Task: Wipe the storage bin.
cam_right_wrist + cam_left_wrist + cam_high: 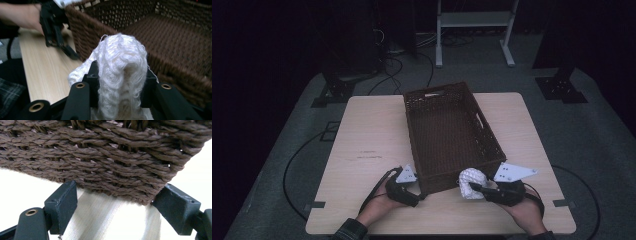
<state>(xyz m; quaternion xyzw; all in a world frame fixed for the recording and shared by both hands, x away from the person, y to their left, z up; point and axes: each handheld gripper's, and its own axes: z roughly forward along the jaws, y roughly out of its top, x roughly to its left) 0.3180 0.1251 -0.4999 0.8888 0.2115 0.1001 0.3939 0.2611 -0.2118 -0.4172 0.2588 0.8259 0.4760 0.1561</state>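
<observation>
White knit cloth [472,182] is sitting bunched into a lump at lower centre-right of high view, just in front of basket [447,131] near wall, touching or nearly touching its rim. In right gripper view, cloth [120,75] is filling centre-bottom: fluffy, loopy yarn, loose threads sticking out, hanging folded in a vertical wad. Basket: dark brown wicker, rectangular, cut-out handles in the short ends, standing upright mid-frame on the table w/ long axis running toward top of frame, slightly skewed.
</observation>
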